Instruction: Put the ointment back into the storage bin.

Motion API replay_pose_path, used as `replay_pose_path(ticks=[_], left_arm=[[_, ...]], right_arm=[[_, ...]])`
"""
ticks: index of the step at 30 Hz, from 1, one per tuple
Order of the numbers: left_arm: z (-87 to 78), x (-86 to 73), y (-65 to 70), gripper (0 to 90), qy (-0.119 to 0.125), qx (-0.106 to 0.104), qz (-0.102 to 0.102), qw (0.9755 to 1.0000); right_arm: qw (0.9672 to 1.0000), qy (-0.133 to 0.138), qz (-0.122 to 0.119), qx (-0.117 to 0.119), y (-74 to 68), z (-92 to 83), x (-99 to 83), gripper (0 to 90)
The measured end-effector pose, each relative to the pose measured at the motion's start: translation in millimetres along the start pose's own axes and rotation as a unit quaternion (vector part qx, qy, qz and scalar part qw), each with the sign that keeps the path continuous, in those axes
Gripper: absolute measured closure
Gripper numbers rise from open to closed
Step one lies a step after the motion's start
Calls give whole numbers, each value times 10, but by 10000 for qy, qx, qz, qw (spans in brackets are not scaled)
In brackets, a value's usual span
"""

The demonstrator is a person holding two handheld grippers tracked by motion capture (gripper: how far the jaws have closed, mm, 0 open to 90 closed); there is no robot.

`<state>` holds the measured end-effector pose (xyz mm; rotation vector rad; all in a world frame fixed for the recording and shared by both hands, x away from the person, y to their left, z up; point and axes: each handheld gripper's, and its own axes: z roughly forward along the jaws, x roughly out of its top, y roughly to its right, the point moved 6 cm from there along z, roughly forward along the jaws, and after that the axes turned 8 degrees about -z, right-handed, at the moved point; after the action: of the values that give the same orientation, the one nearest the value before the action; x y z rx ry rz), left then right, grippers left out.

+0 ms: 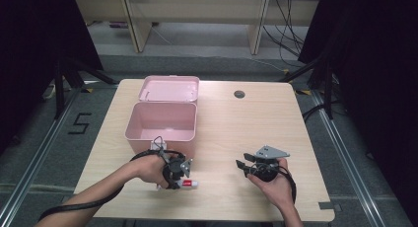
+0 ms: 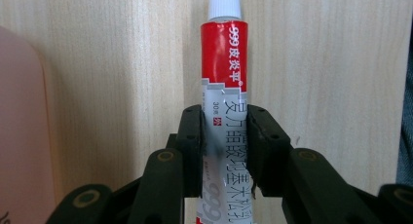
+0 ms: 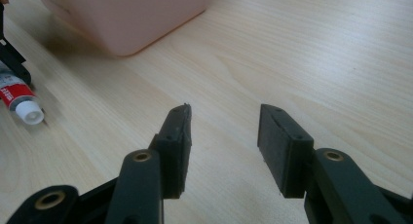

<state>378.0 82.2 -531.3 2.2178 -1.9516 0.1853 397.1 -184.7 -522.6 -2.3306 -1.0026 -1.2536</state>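
Red-and-white ointment tube flat on the wooden surface, clamped mid-body between the left claw pads, white cap pointing away, just in front of an open pink box; right claw agape, empty, well apart.

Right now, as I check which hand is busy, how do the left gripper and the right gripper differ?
The left gripper has its jaws closed on a red and white tube lying on the table; the right gripper holds nothing, its jaws open. The left gripper sits close to the pink box, while the right gripper rests out on bare wood, away from it. Both have black jaws and are hand-held, low over the table.
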Motion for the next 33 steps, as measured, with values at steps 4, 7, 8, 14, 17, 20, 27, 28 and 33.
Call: replay_pose_path(ticks=[4,7,8,14,17,20,27,28,33], left_arm=[[-42,-6,21,693,178,5,-99,9998],[-91,-20,-2,694,147,60,60,9999],[-104,-23,-3,694,156,72,75,9998],[-163,-30,8,694,290,86,0,9995],[-202,-40,4,694,270,95,59,9996],[-237,-45,0,694,274,146,121,9994],[-333,-67,-26,694,331,218,136,9991],[-348,-70,-33,694,341,244,143,9990],[-415,-77,-43,694,351,262,130,9990]], right_arm=[[10000,2,11,2,-2,3,0,568],[9999,-21,114,38,-24,6,-3,569],[10000,25,13,12,-8,15,0,569],[9999,-13,115,38,-32,25,-7,570],[9999,-11,119,50,-34,24,-3,571],[9999,-41,128,80,-35,26,-6,570],[9999,11,107,61,-31,40,-8,570],[9999,17,96,60,-29,42,-7,571],[9999,-24,114,72,-33,38,-13,570]])
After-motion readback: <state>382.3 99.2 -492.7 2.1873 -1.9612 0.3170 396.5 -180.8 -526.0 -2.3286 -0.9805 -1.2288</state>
